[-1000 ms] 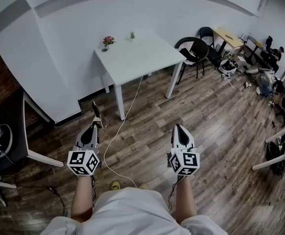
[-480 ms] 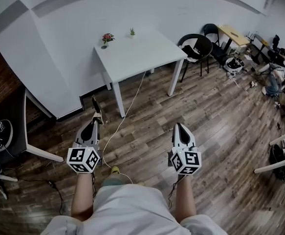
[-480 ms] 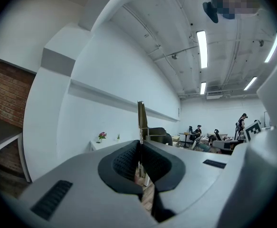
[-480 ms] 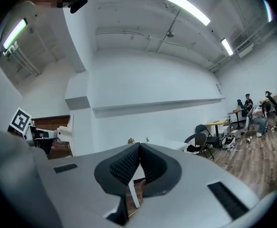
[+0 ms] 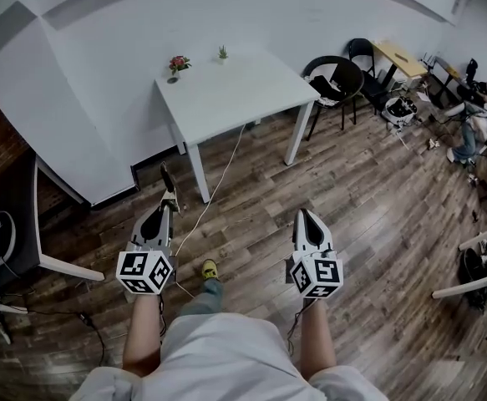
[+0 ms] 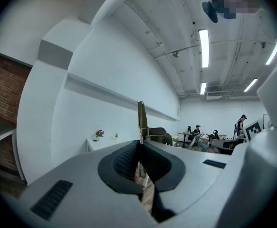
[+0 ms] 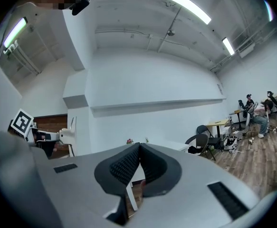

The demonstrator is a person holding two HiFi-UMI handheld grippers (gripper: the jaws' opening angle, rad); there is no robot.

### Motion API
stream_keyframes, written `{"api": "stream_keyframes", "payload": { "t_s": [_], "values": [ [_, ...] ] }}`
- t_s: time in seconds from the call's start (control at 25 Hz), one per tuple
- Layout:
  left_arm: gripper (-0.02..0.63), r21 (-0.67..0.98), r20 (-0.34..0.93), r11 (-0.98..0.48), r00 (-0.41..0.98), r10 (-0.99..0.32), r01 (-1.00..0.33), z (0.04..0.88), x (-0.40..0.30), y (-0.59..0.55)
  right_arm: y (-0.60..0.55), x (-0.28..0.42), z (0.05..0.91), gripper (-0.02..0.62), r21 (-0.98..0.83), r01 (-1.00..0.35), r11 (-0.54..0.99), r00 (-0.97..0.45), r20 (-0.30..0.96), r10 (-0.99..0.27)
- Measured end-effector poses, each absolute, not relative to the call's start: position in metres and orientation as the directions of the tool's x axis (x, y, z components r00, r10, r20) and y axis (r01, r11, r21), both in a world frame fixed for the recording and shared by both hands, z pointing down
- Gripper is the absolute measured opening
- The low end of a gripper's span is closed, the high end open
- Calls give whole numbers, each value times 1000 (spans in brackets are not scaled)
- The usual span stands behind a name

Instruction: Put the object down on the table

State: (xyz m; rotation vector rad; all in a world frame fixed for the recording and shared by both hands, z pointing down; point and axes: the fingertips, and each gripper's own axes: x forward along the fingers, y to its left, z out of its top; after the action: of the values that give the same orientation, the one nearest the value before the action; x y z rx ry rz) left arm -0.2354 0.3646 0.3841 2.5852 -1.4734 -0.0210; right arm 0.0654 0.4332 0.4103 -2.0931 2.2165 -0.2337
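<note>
My left gripper [image 5: 168,206] is shut on a thin dark tool [image 5: 165,180] that sticks out forward past its jaws. In the left gripper view the tool [image 6: 141,120] stands up as a narrow blade from between the closed pads of the left gripper [image 6: 139,144]. I cannot tell what kind of tool it is. My right gripper [image 5: 306,218] is shut with nothing in it, its pads pressed together in the right gripper view [image 7: 139,147]. The white table [image 5: 235,90] stands ahead by the wall, well beyond both grippers.
A small flower vase [image 5: 176,63] and a tiny green plant [image 5: 223,53] stand at the table's far edge. A white cable [image 5: 203,211] runs across the wood floor from the table. Black chairs [image 5: 337,77] stand right of it. A dark desk [image 5: 13,224] is at my left.
The person has stepped forward: a foot in a yellow shoe now shows between the grippers, and the table has shifted slightly. Both grippers keep their pose and grip.
</note>
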Motion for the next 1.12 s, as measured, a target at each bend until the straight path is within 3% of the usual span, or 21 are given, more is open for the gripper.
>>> {"api": "stream_keyframes", "payload": {
  "t_s": [1.12],
  "values": [
    [18, 237, 104, -550, 584, -805, -801, 412, -284, 67, 160, 4, 410, 9, -95, -995, -7, -5, 120, -993]
  ]
}}
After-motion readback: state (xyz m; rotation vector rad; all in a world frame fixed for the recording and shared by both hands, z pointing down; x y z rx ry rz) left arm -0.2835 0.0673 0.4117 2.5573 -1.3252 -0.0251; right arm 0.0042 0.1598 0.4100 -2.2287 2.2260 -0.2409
